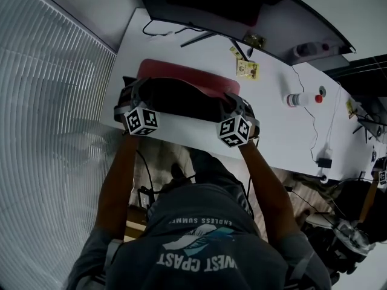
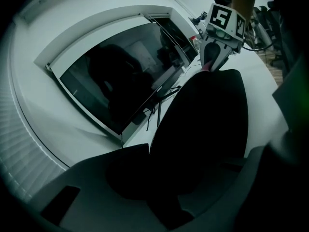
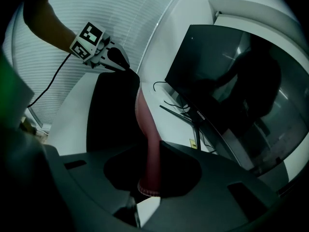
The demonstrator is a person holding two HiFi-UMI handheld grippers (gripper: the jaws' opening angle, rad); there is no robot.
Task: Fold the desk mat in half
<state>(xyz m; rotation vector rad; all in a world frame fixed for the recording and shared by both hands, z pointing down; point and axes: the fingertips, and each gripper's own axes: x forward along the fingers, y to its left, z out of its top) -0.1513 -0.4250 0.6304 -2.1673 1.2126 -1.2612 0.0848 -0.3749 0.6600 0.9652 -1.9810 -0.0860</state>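
Mid-fold: near edge of red-topped, black-backed desk mat (image 1: pixel 187 77) lifted off white surface (image 1: pixel 278 132), clenched in left tool (image 2: pixel 161 175) and right tool (image 3: pixel 147 175). Next, likely: carry to far edge, align.

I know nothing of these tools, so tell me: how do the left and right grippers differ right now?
The left gripper shows only the desk mat's dark side between its fingers; the right gripper shows its red edge. The left sits by the blinds, the right nearer the bottle. Both are shut on the mat's lifted edge.
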